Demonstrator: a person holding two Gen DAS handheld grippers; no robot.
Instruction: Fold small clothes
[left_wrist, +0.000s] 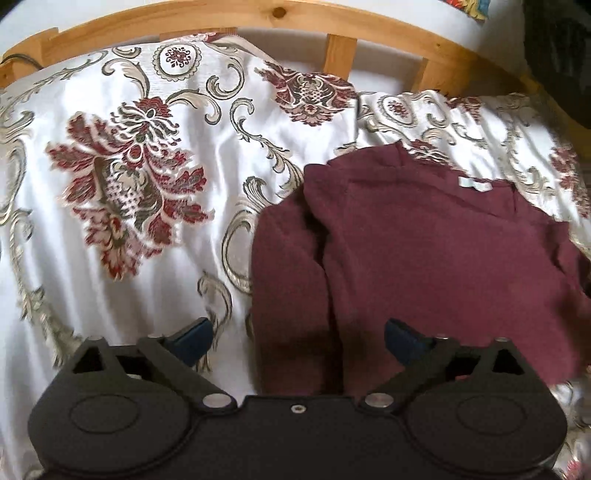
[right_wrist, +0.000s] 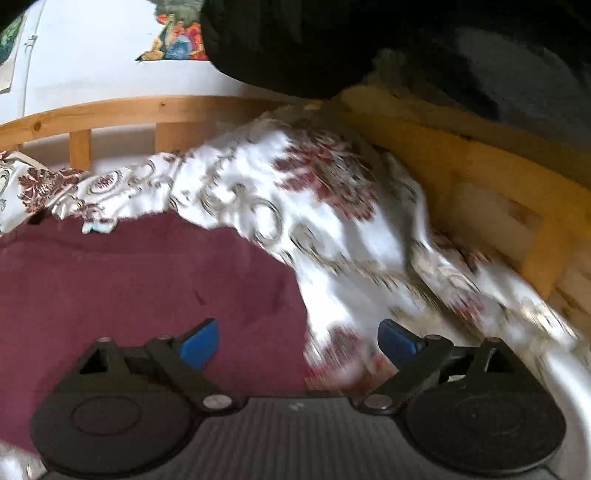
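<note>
Maroon knit garment, flat on the floral satin bedspread; left gripper and right gripper jaws spread, empty; slippery bedspread may bunch into any pinch.

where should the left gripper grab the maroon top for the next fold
Probably the folded-in sleeve edge on the maroon top's left side, approached from the bedspread side. That edge lies raised and free, and the open left gripper already hangs near it.

No lettering could be read anywhere; the small pale neck label sewn inside the maroon knitted sweater was too blurred to show any text.
</note>
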